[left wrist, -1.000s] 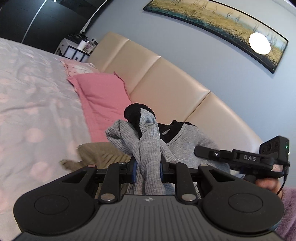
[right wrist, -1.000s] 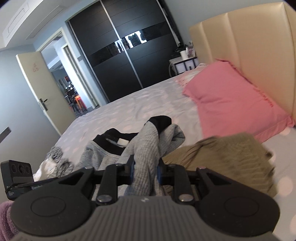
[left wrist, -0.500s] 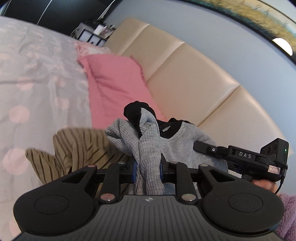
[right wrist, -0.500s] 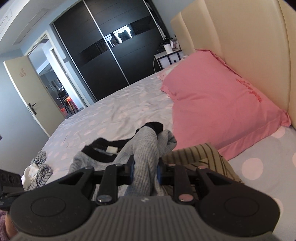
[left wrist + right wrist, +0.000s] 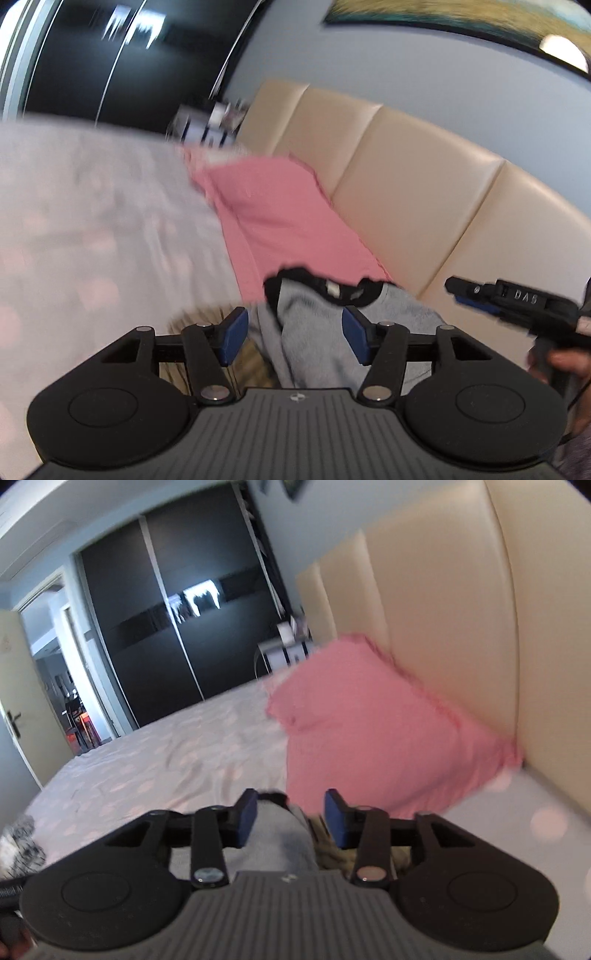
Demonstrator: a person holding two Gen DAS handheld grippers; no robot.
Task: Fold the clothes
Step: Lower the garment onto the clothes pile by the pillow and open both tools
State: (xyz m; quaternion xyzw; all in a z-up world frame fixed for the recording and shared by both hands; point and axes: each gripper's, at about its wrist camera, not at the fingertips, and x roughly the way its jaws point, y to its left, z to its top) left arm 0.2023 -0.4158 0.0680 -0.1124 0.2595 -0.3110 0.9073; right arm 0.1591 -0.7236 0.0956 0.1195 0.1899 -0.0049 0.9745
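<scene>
A grey sweater [image 5: 314,332] with a black collar lies on the bed by the headboard, partly on an olive striped garment [image 5: 207,321]. My left gripper [image 5: 295,338] is low over it. Its jaws are opening and its blue pads [image 5: 232,341] stand clear of the grey cloth between them. My right gripper [image 5: 291,819] has its jaws opening too. A fold of the grey sweater [image 5: 280,838] lies between them beside the left pad, and the right pad is apart from it. In the left wrist view the right gripper [image 5: 461,290] shows at the right edge, held by a hand.
A pink pillow [image 5: 369,738] leans on the cream padded headboard [image 5: 461,627] just beyond the clothes. The dotted bed sheet [image 5: 166,760] spreads to the left. A crumpled grey-and-white garment [image 5: 18,842] lies at the far left. A black wardrobe [image 5: 177,627] and an open door stand behind.
Both grippers have sunk toward the bed and opened. The bunched grey sweater that each one held has dropped out of the pads and now lies flat on the striped garment.
</scene>
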